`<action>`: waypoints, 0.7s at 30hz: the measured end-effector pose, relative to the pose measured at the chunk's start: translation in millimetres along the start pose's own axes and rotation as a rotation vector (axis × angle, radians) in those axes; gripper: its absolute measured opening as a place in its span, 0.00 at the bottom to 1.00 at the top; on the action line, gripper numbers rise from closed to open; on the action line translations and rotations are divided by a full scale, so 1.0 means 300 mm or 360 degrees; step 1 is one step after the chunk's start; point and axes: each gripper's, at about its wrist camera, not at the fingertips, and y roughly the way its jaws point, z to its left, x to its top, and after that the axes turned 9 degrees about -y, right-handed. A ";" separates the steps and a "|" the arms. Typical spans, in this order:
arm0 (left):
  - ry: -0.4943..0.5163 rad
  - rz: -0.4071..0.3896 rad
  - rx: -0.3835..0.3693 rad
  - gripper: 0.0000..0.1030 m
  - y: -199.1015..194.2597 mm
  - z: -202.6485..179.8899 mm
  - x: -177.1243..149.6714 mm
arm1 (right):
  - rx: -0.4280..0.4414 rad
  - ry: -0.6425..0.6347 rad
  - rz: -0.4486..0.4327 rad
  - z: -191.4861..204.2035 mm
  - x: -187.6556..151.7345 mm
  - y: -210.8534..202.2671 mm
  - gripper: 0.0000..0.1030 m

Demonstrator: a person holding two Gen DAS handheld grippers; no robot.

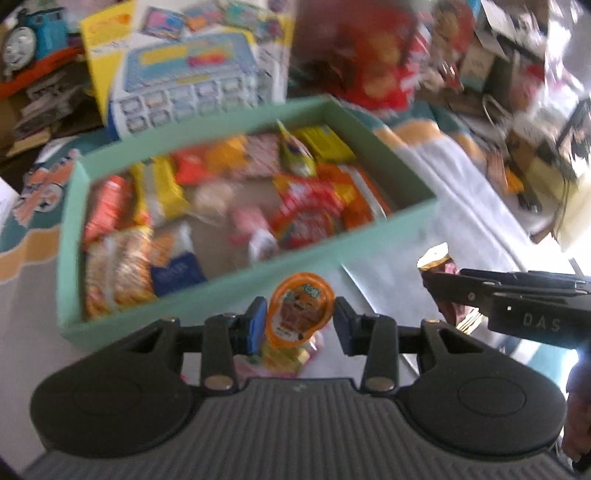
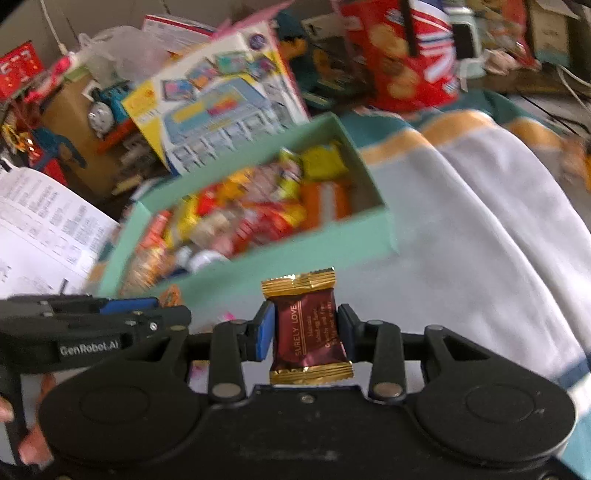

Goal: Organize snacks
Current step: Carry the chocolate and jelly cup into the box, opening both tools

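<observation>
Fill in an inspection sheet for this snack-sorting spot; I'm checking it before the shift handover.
Surface: white cloth with orange and teal border.
Job's things: mint-green box full of mixed snacks.
Clutter: toy box, toy train, red cookie bag, printed papers.
Grippers: left gripper shut on orange jelly cup; right gripper shut on maroon and gold candy.
Cables: white cords at the far right.
Surroundings: cardboard boxes, blurred.

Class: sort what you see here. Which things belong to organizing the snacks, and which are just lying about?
Part of the job: orange jelly cup in left gripper; maroon snack packet in right gripper; green box of snacks.

Lying about: toy train; toy laptop box; printed papers.
</observation>
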 end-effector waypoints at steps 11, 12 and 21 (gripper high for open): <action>-0.0250 -0.0151 0.0054 0.37 0.011 0.176 0.234 | 0.0141 -0.0055 -0.0025 0.152 0.323 0.196 0.35; -0.0265 -0.0154 0.0052 0.38 0.017 0.183 0.249 | 0.0145 -0.0054 -0.0021 0.164 0.350 0.219 0.35; -0.0473 -0.0125 0.0080 0.84 0.102 0.256 0.300 | 0.0124 -0.0020 -0.0069 0.179 0.455 0.312 0.77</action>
